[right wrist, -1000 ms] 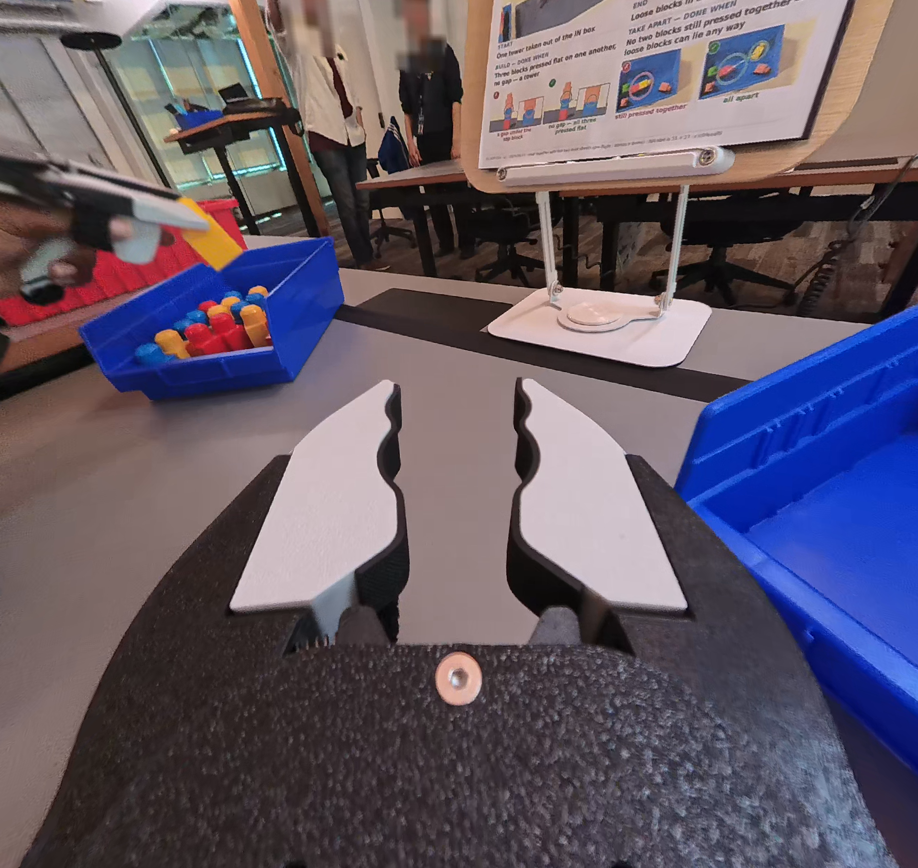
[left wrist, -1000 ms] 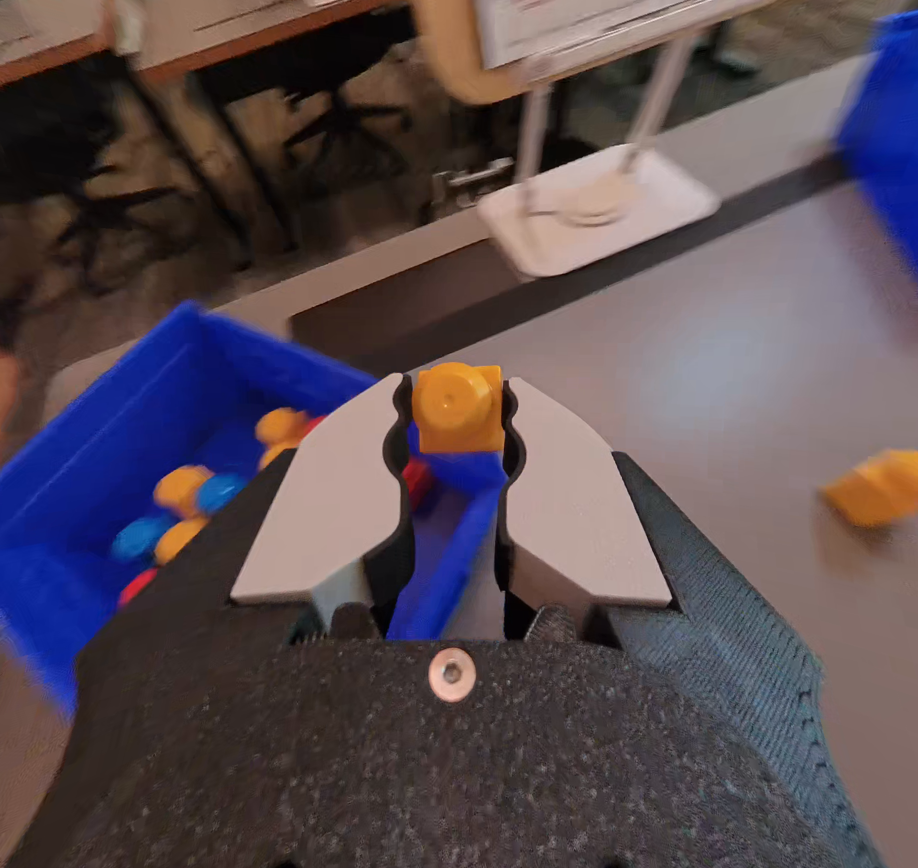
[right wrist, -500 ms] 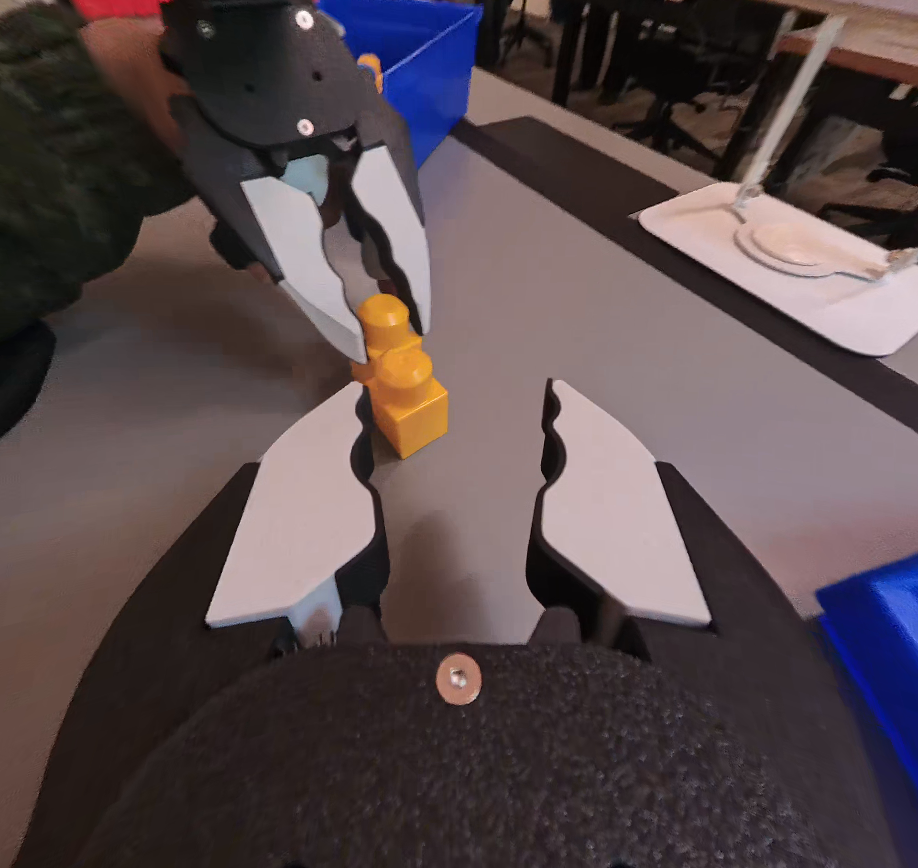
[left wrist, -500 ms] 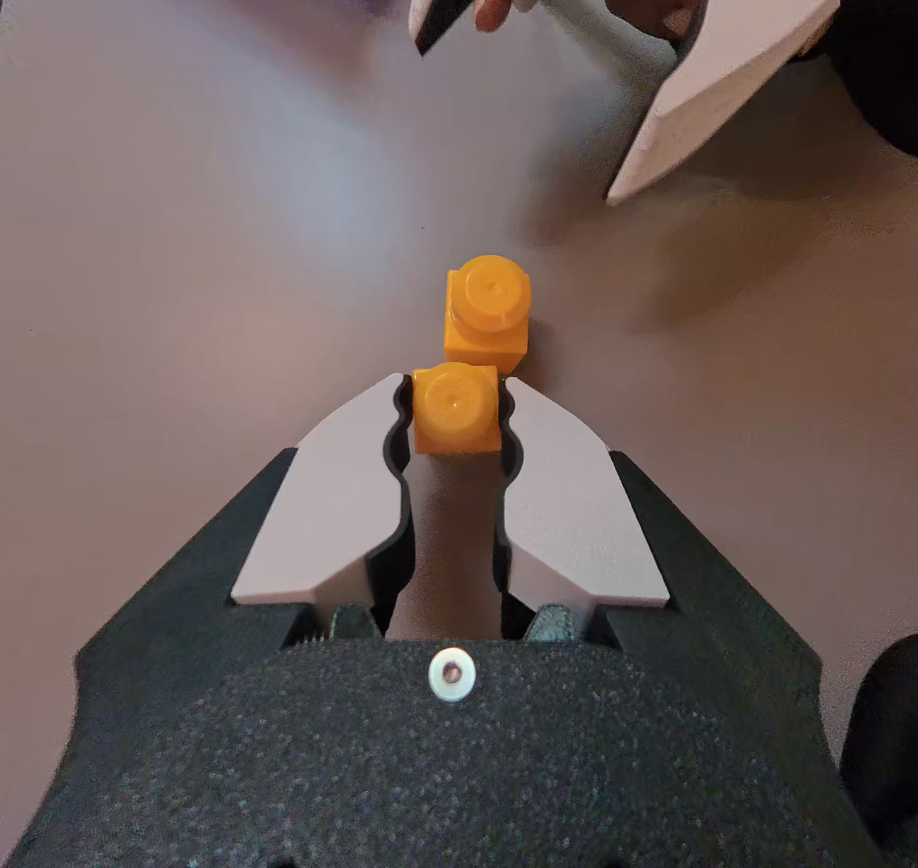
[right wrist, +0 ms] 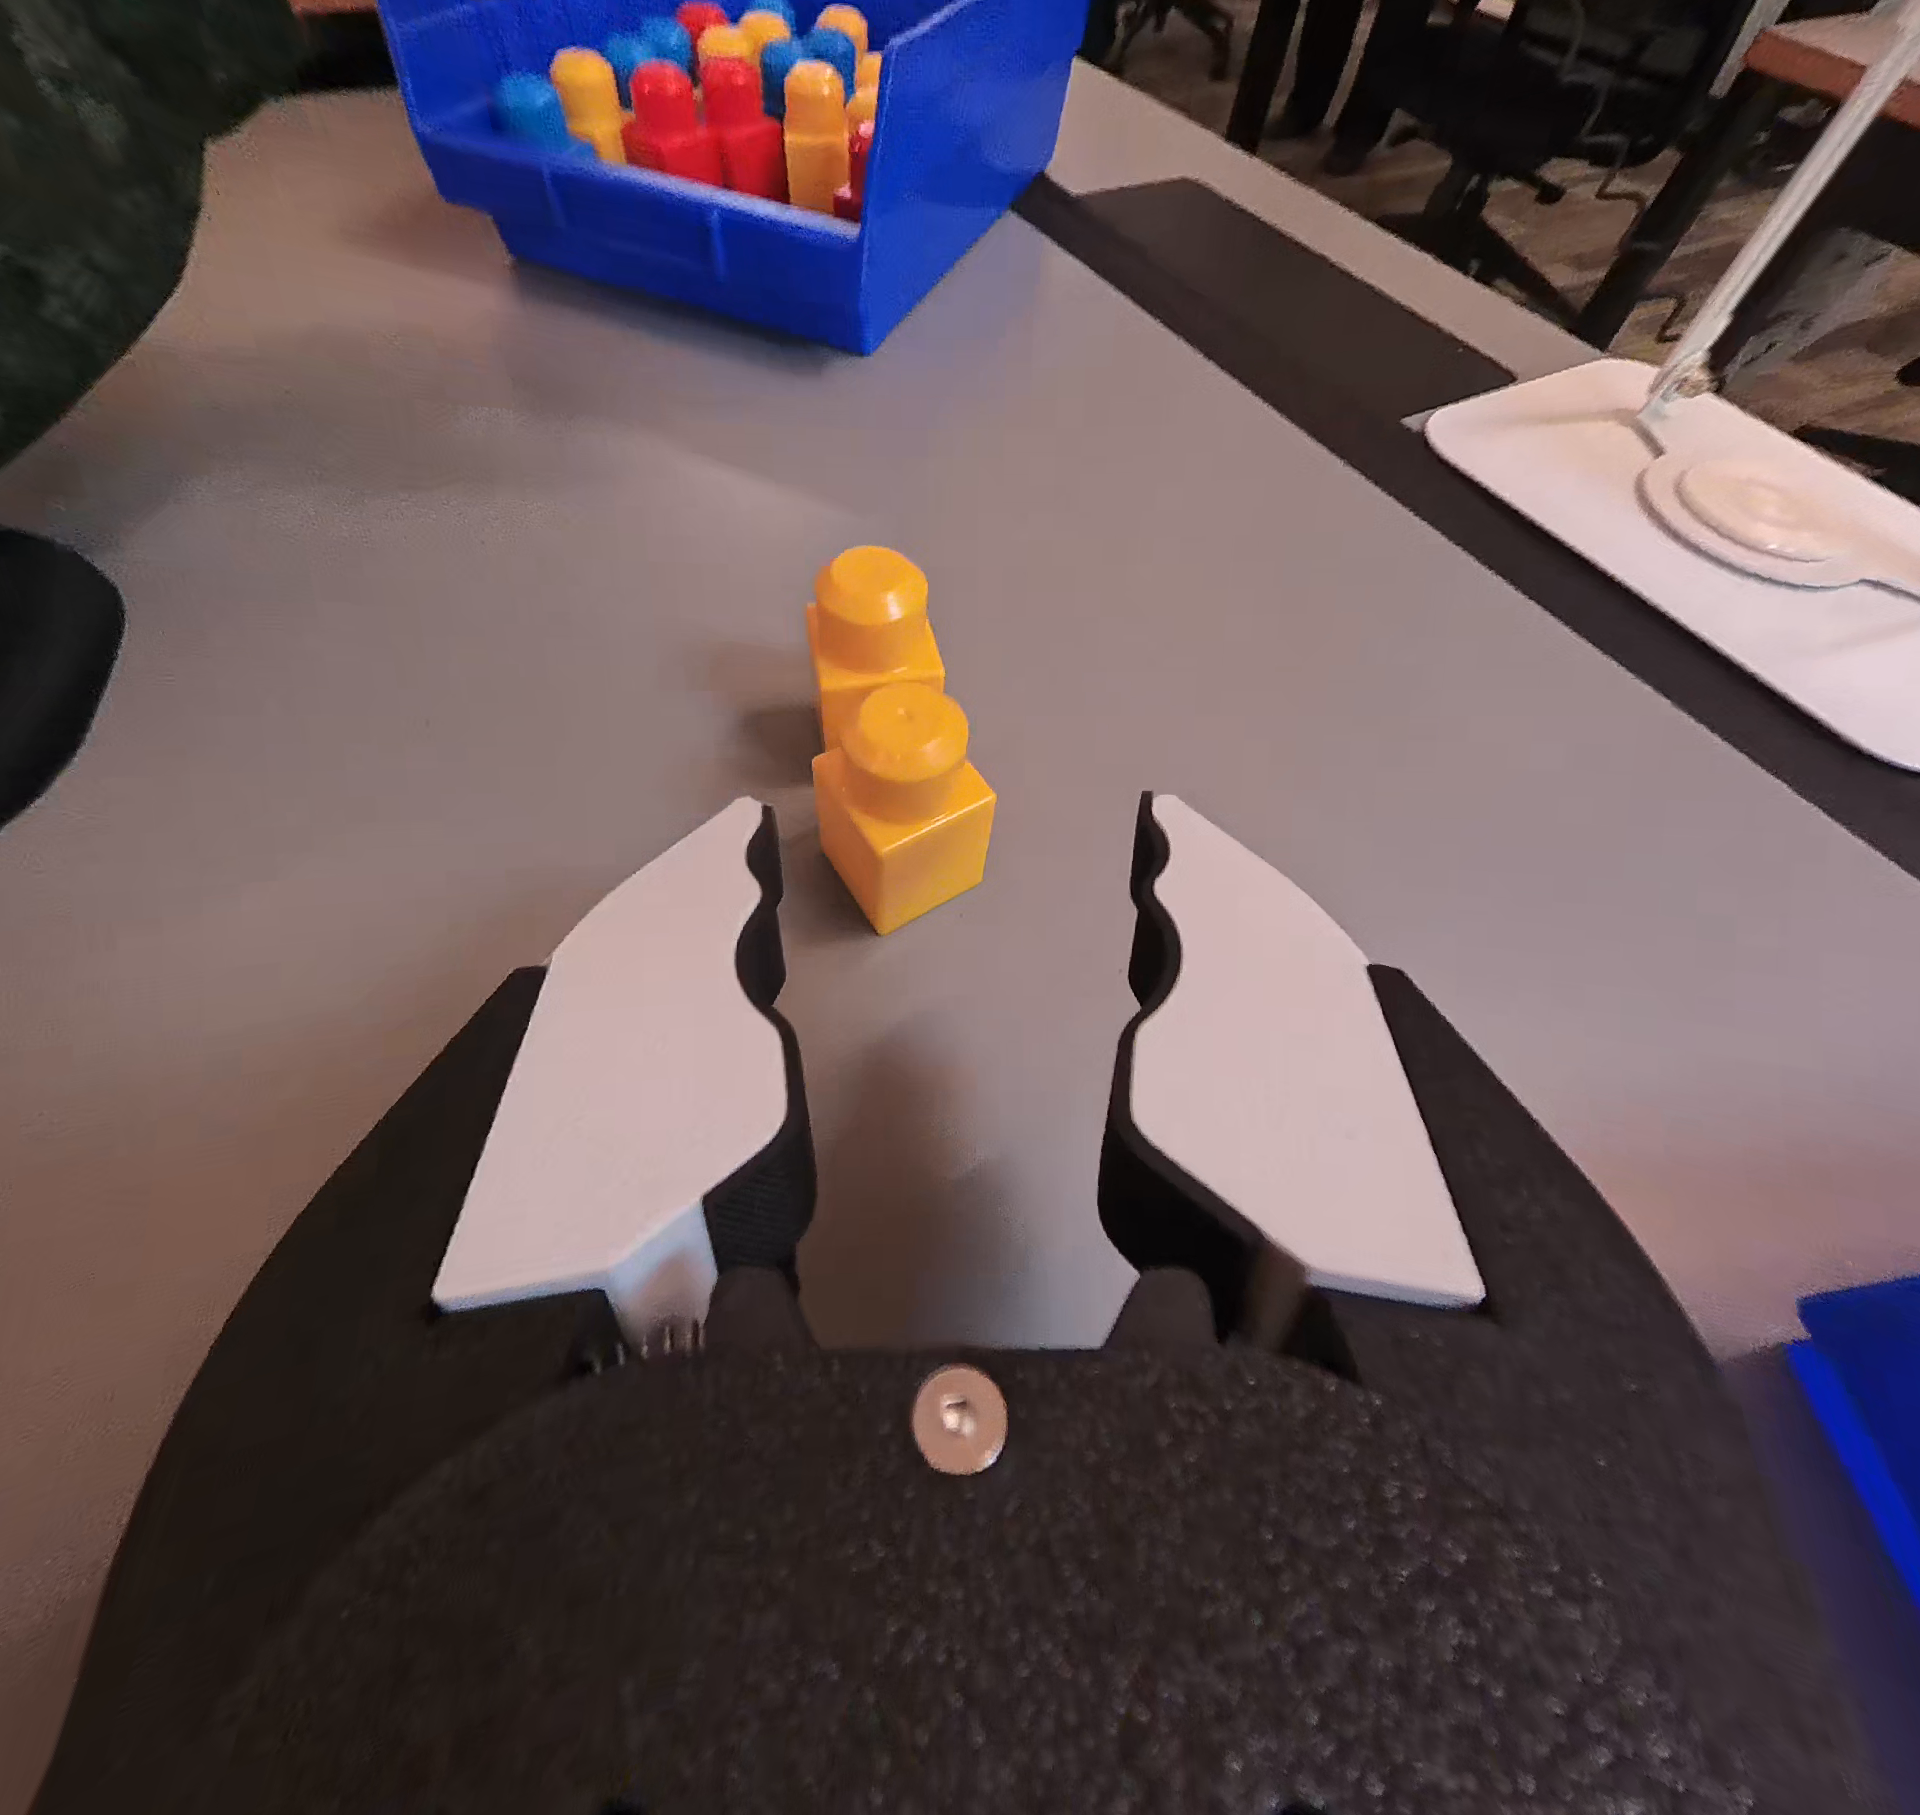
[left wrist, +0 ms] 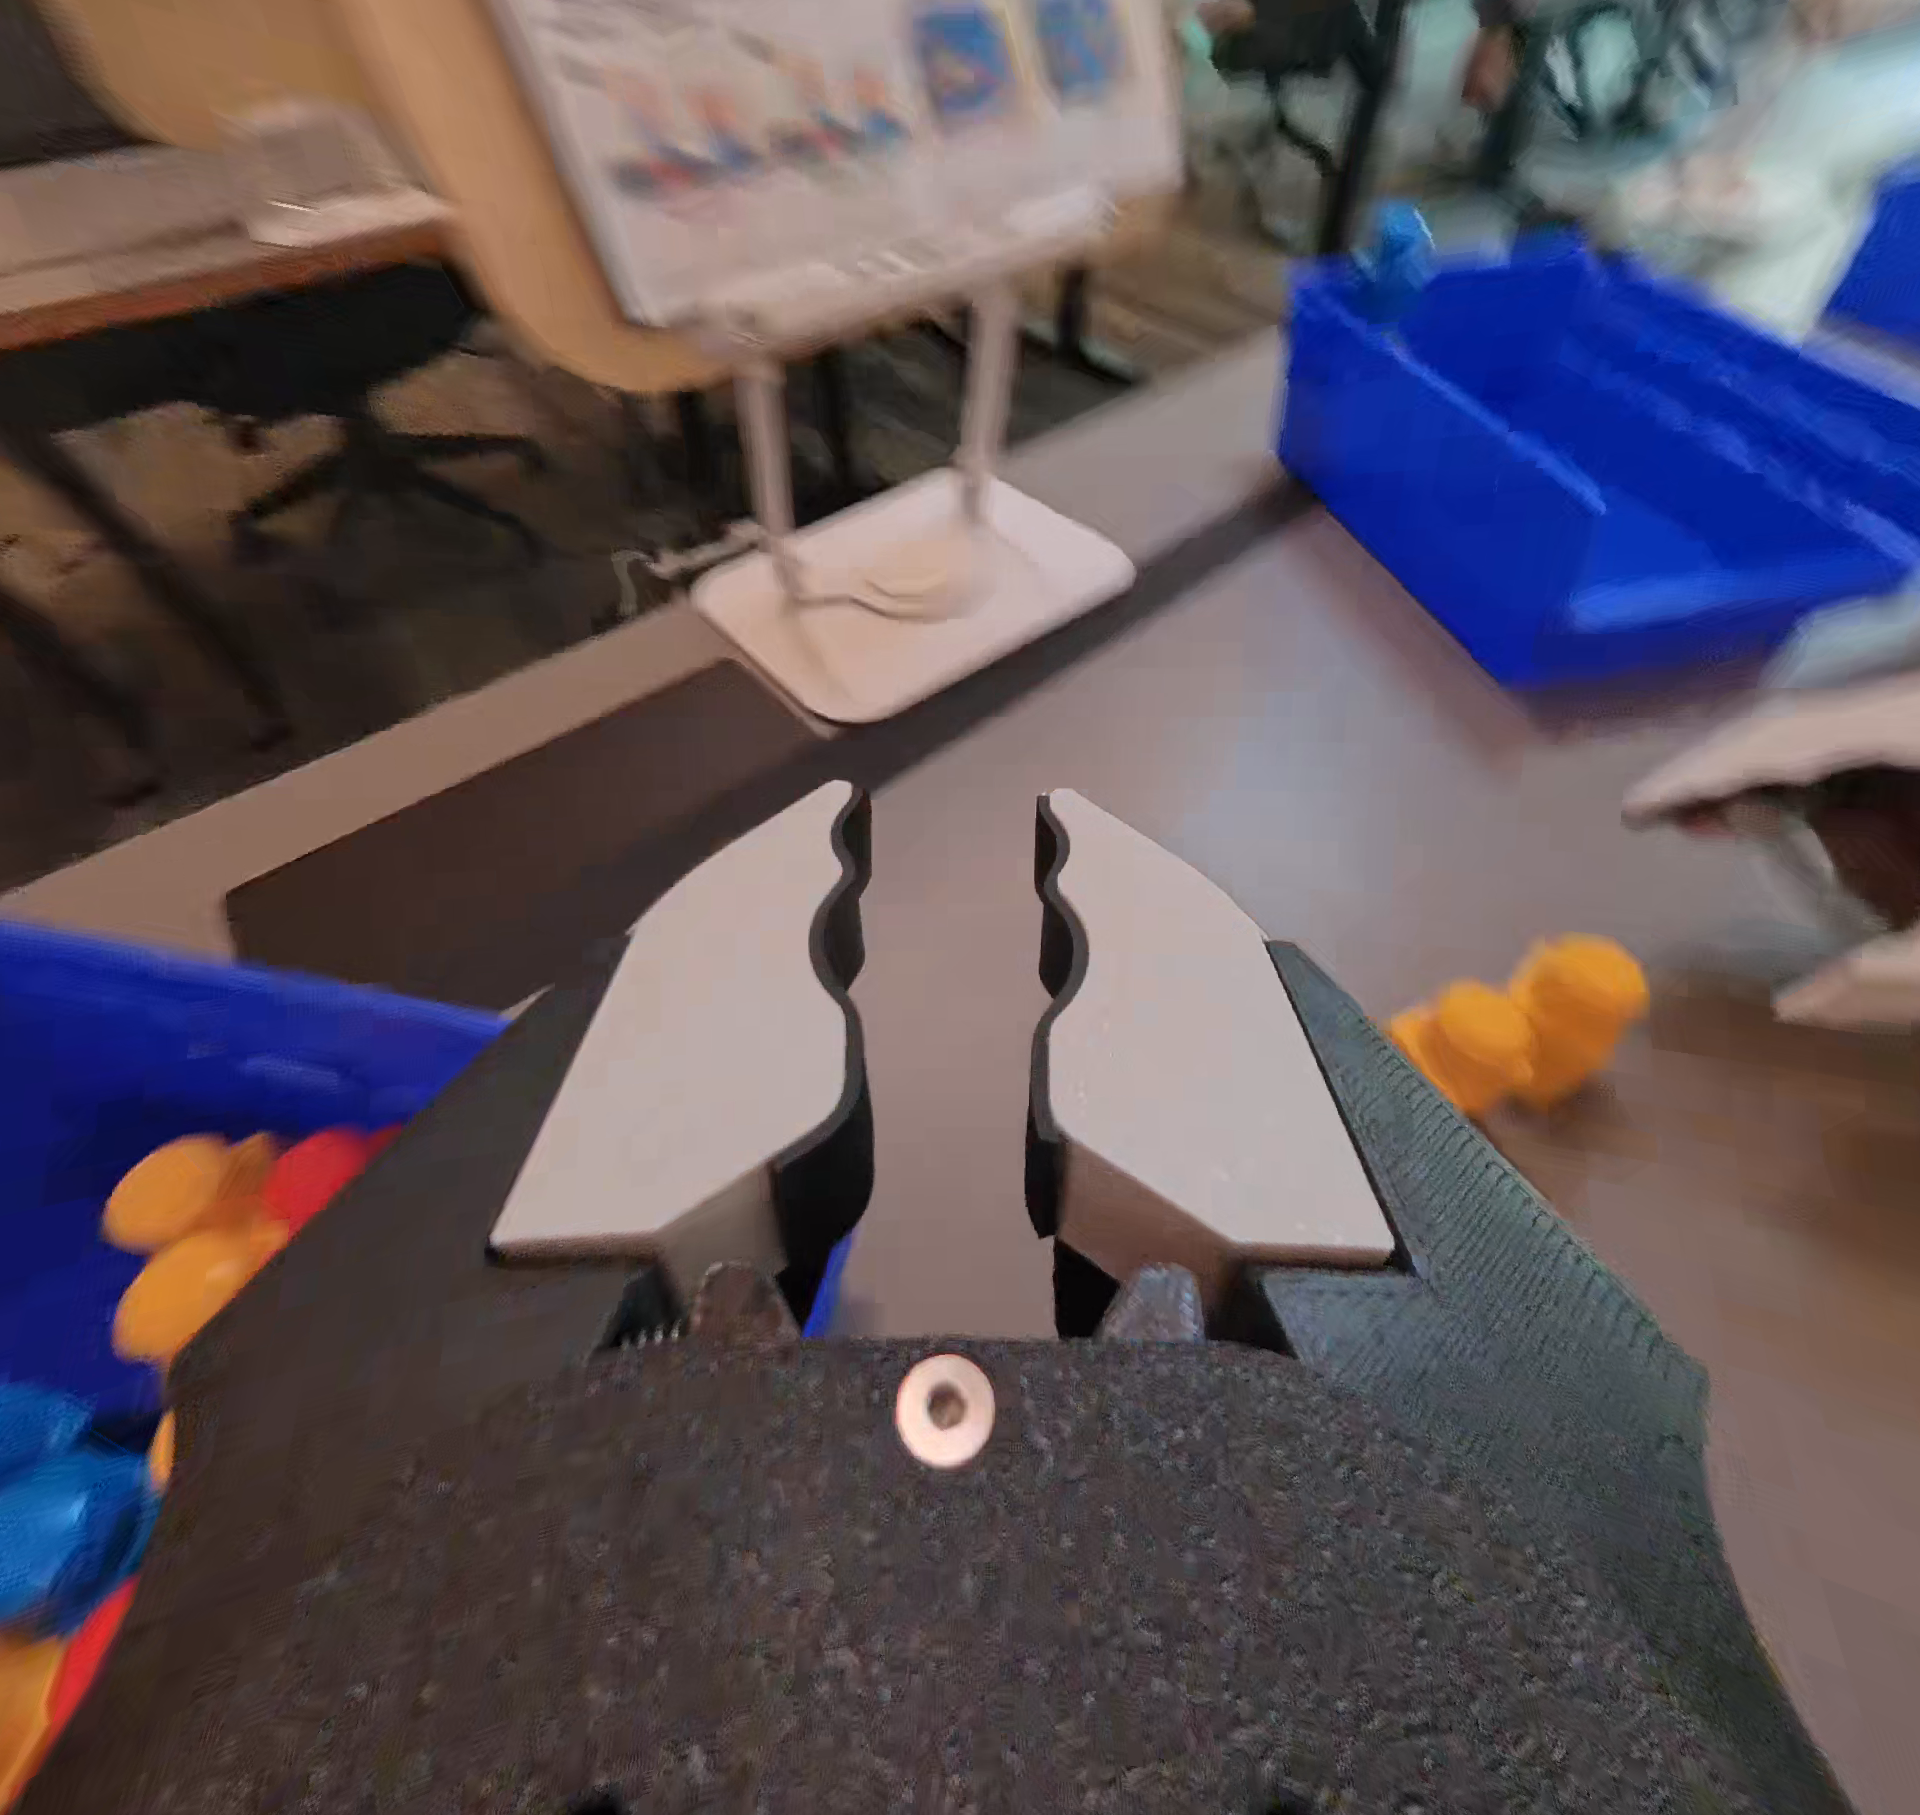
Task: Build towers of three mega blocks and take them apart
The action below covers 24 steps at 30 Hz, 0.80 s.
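Observation:
Two orange mega blocks stand upright on the grey table, close together. In the right wrist view the near block point(right wrist: 904, 830) sits just ahead of my open right gripper point(right wrist: 956, 804), closer to its left finger, and the far block point(right wrist: 873, 622) stands behind it. My left gripper point(left wrist: 948, 799) is open and empty, held above the table. The two blocks point(left wrist: 1517, 1027) lie to its right, and a blue bin point(left wrist: 208, 1027) with several blocks is at its lower left. The right gripper's fingers point(left wrist: 1766, 757) show blurred at the right edge.
The blue bin point(right wrist: 665, 238) with several red, blue and orange towers stands at the far left of the table. An empty blue bin point(left wrist: 1558, 477) is at the right. A sign on a white stand base point(left wrist: 914, 591) stands at the table's back edge. Left tips to right tips: about 25 centimetres. Measured from the fingertips, the far block point(right wrist: 873, 622) is 6 centimetres or so from the right gripper and 20 centimetres from the left.
My left gripper opened, left its orange block standing beside the other one, and drew back toward the bin of blocks. My right gripper stays open near the two blocks.

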{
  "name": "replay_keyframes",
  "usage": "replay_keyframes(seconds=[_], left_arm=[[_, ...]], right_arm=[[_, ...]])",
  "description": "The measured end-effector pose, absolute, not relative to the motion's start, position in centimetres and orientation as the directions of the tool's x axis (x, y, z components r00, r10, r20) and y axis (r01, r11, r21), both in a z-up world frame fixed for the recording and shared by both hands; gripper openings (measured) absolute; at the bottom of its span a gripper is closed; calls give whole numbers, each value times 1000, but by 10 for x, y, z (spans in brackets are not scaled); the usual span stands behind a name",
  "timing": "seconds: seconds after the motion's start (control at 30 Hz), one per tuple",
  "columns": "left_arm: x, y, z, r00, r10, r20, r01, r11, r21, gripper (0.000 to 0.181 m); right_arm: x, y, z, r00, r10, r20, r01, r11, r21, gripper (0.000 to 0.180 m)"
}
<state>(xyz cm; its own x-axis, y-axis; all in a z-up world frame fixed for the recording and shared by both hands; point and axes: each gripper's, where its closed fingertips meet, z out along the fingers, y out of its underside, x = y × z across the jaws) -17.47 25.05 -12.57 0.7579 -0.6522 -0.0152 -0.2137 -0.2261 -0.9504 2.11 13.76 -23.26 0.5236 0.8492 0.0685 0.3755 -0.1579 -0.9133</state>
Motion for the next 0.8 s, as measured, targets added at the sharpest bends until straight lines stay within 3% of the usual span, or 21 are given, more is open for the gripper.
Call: replay_keyframes(seconds=[0.1,0.33,0.47,0.57,0.8], left_arm=[[-236,269,-119,873,-471,122,3,-245,-969,30],[-274,290,-211,933,-344,103,-82,-484,-871,44],[-284,298,-242,952,-303,-50,-226,-582,-781,44],[-287,300,-257,942,-299,-153,-317,-639,-701,38],[-299,298,-244,947,-234,-220,-320,-628,-710,30]], right_arm=[[25,141,-222,550,833,57,321,-148,-935,65],[29,144,-211,572,818,63,276,-119,-954,64],[31,145,-206,580,813,61,253,-108,-961,64],[32,146,-204,586,808,58,244,-108,-964,64],[48,156,-182,672,738,62,151,-54,-987,64]])
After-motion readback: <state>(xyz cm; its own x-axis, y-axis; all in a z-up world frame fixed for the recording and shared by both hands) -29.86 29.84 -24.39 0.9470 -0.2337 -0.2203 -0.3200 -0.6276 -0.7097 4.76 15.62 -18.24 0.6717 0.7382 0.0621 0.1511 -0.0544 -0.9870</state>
